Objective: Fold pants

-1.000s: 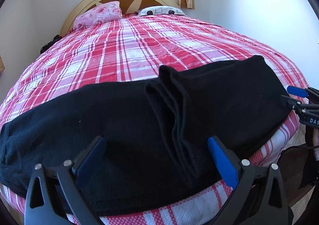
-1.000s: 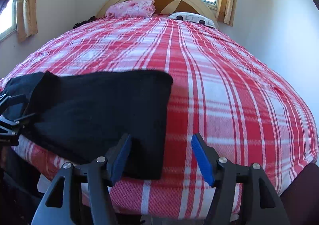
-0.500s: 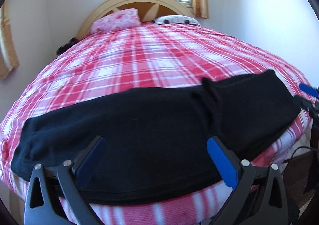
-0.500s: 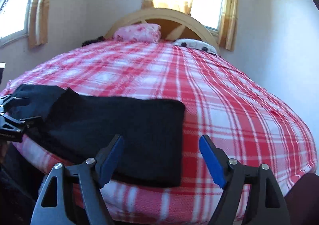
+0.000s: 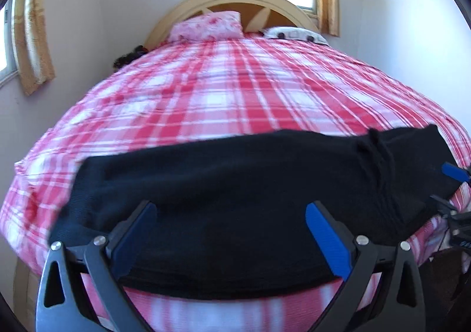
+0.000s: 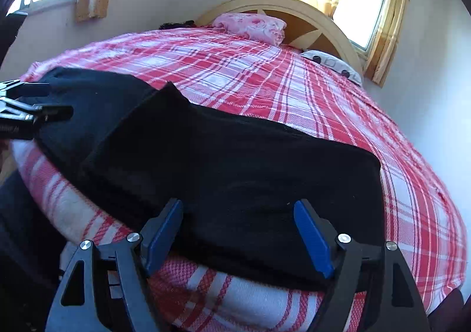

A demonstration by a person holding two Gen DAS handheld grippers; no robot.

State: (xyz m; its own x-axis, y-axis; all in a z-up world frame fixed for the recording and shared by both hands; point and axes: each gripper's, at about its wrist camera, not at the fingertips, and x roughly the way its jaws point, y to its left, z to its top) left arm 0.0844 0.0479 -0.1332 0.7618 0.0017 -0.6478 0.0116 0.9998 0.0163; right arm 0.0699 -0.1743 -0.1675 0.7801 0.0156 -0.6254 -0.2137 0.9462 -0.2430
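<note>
Both hand-held grippers slid sideways above black pants [image 5: 235, 185].

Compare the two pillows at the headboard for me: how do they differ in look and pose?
The pink floral pillow is rose-patterned, while the white pillow is pale with dark spots. The pink floral pillow looks plump and raised against the headboard; the white pillow lies low and flat. In the right wrist view the pink one sits left of the white one. Both rest at the far end of the red plaid bed, well clear of the black pants.
</note>
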